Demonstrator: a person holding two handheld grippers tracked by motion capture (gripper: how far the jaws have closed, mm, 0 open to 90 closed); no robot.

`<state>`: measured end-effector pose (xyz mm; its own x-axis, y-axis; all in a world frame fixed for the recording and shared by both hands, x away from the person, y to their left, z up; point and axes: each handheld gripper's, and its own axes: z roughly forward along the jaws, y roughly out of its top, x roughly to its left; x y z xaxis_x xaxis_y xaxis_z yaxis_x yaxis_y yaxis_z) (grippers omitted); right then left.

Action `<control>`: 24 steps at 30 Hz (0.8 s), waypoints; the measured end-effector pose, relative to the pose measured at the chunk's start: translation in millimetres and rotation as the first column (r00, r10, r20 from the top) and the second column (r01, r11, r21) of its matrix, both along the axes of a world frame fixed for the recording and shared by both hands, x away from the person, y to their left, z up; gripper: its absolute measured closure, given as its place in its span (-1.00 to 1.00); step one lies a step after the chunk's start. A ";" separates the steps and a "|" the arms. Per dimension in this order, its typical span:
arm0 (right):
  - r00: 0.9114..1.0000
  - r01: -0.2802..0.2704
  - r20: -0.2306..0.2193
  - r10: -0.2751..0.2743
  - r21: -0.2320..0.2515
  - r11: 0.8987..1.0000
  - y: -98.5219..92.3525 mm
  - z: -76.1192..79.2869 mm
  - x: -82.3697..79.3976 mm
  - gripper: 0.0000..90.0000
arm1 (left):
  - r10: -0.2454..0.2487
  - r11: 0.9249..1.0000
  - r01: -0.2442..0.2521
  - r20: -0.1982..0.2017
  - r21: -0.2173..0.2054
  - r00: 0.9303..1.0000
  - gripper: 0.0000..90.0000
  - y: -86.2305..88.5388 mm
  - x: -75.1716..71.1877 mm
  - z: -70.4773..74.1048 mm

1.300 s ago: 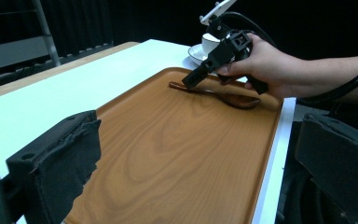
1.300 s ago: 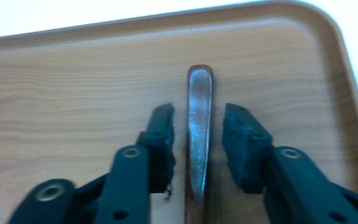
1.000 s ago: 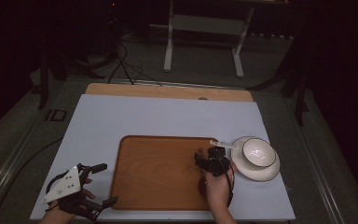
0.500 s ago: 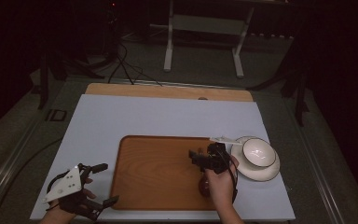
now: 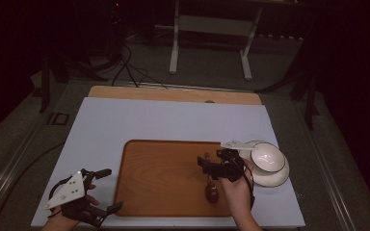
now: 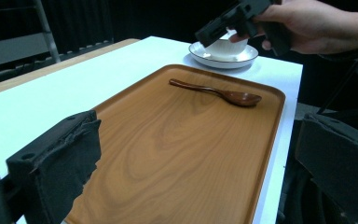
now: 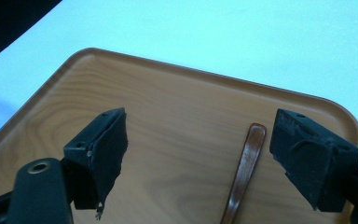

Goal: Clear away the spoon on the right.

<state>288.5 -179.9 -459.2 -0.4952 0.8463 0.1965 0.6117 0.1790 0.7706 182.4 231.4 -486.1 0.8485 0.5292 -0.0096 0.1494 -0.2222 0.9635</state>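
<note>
- Seeing a wooden tray flat on the white table, near my side of it.
- Wooden spoon lies on the tray toward its right end; bowl end points at the near edge, handle runs away from it.
- Right gripper held in the right hand, above the tray's right part, right over the spoon handle. Jaws spread wide, nothing between them; in the right gripper view the handle sits just inside the right jaw, no contact visible.
- Left gripper in the left hand, at the table's near-left corner, just off the tray's left edge. Jaws wide apart, empty, aimed along the tray.
- White bowl on a white saucer, on the table just beside the tray's right edge.
- Can't tell whether the bowl has anything in it.
- Floor beyond the table: dark, a light metal stand and cables.
</note>
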 end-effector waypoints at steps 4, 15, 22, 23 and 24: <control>0.999 -0.026 0.021 0.026 0.018 0.999 -10.5 6.1 -9.5 -0.58 | -0.002 1.000 0.002 0.001 0.003 1.000 -0.98 -0.9 -0.2 0.0; 0.990 -0.128 0.060 0.127 0.009 0.992 -31.4 7.5 -28.4 -0.59 | -0.003 1.000 0.003 -0.001 0.004 1.000 -0.98 -1.5 -0.2 -0.2; 0.983 -0.176 0.053 0.176 -0.006 0.984 -45.5 -4.1 -35.3 -0.59 | -0.005 1.000 0.005 -0.002 0.006 1.000 -0.98 -2.5 0.2 -0.5; 0.983 -0.178 0.052 0.178 -0.008 0.984 -47.3 -5.6 -36.3 -0.59 | -0.005 1.000 0.005 -0.002 0.006 1.000 -0.98 -2.6 0.2 -0.5; 0.981 -0.184 0.054 0.184 -0.007 0.983 -48.7 -7.1 -37.4 -0.59 | -0.004 1.000 0.004 -0.002 0.006 1.000 -0.98 -2.6 0.3 -0.5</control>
<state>251.1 -228.6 -466.3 -0.6526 0.7398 0.1636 0.5252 0.2860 0.8015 182.7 228.8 -486.6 0.8506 0.5258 -0.0079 0.1504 -0.2288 0.9618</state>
